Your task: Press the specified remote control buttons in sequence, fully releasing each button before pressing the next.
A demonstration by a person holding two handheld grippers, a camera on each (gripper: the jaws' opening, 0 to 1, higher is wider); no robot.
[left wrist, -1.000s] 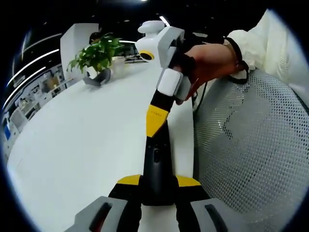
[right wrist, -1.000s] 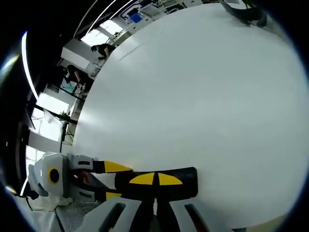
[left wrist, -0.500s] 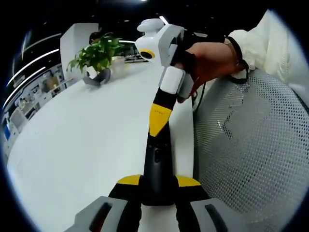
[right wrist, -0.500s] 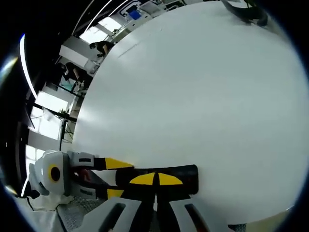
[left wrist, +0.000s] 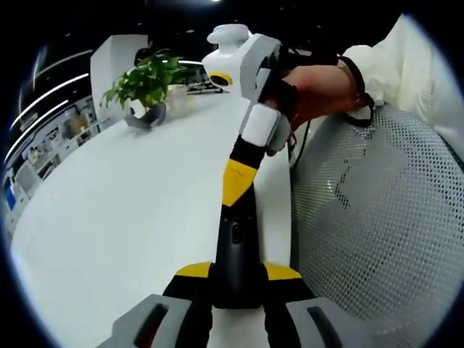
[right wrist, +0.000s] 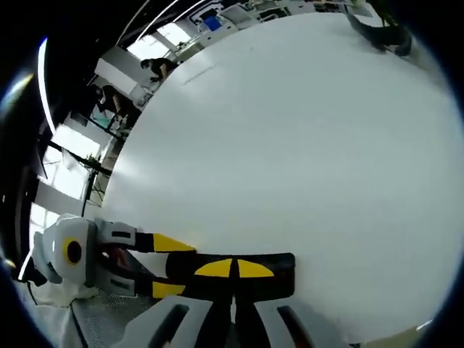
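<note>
My left hand-held gripper (left wrist: 235, 279) clamps the remote control (left wrist: 235, 239) steady over the tabletop (left wrist: 123, 210), while my closed right hand-held gripper (right wrist: 233, 269) presses a button ahead.

Left of the left gripper (left wrist: 232, 279) the white table (left wrist: 123, 217) lies bare — a potted plant (left wrist: 145, 90) stands far ahead. A mesh chair (left wrist: 377, 232) crowds its right side.

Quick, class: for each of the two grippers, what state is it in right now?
Left gripper: shut on the black remote, held at one end.
Right gripper: jaws shut together, tips on the remote, gripping nothing.
</note>
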